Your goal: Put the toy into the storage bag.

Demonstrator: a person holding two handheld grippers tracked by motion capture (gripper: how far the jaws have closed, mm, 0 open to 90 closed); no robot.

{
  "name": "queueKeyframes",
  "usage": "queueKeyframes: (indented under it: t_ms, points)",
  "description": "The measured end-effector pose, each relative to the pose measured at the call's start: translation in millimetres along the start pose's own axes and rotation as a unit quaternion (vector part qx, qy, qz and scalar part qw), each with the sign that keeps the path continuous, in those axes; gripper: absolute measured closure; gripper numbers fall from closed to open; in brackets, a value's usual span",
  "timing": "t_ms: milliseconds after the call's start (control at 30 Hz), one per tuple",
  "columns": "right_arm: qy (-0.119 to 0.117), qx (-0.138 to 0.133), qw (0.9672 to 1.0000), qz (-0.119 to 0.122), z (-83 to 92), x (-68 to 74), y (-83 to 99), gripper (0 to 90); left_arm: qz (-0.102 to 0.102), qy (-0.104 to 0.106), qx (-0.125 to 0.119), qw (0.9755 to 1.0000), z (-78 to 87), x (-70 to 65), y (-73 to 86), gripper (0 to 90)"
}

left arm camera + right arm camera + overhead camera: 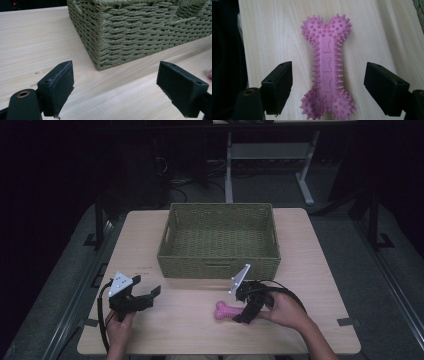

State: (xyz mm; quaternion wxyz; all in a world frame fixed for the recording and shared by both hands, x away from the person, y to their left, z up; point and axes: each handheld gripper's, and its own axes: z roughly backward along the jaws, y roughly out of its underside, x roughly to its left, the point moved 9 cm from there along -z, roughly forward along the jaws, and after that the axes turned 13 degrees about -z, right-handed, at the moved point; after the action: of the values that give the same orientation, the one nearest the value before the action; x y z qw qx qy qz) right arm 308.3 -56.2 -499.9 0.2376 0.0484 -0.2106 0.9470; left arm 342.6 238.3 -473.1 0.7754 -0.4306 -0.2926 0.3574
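Table: a light wood-grain table (310,270) is carrying a woven basket and a pink toy.
Basket: an olive-green woven basket (219,240) is sitting at the middle of the far half of the table, its open top showing nothing inside from the high view.
Toy: a pink spiked rubber bone (327,72) is lying flat on the bare wood in front of the basket, toward the person's right.
Right gripper: the right gripper (248,312) is hovering over the bone's right end in the high view, held by the person's right hand (286,310).
Right jaws: they are standing wide apart and gripping nothing; in the right gripper view the bone is lying lengthwise in the gap, clear of both pads, one knobbed end reaching beyond the jaw tips and the other sitting back between them.
Left gripper: the left gripper (145,297) is resting low near the table's front left, well apart from the bone.
Left jaws: they are spread wide on nothing, pointing at the basket's near corner (100,60).
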Motion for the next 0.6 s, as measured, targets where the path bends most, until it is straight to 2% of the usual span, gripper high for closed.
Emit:
queueKeyframes:
  t_ms: [600]
  points:
    - [0.006,0.023,0.9995,0.018,-14.5,3.9,-4.0,41.1,-0.001,0.0,-0.001,1.0,0.4,0.4,-0.2,13.9]
